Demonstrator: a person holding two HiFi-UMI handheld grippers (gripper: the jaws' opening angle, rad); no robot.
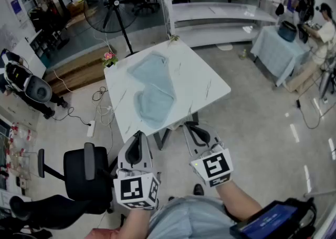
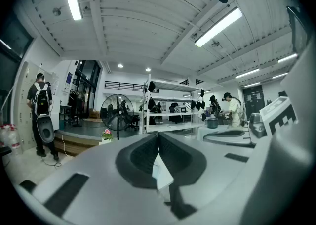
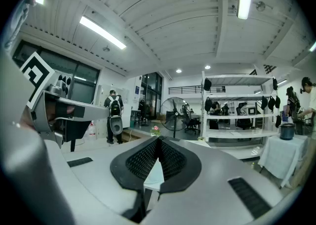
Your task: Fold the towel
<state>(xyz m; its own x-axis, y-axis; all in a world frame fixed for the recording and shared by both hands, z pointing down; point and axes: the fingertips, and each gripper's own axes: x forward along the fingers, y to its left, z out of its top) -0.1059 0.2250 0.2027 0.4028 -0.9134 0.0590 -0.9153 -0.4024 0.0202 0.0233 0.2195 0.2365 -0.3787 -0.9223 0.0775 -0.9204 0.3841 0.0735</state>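
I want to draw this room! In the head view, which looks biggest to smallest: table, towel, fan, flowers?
1. table
2. towel and fan: they look about alike, and the fan stands farther off, so I won't rank them.
3. flowers: smallest by far.

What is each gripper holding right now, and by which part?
Nothing. The left gripper and right gripper are both shut and empty; the towel lies untouched on the table.

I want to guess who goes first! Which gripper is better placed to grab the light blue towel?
Probably left. The left gripper sits closer to the crumpled light blue towel on the white marble table; the right gripper is further aside. Both are shut, empty.
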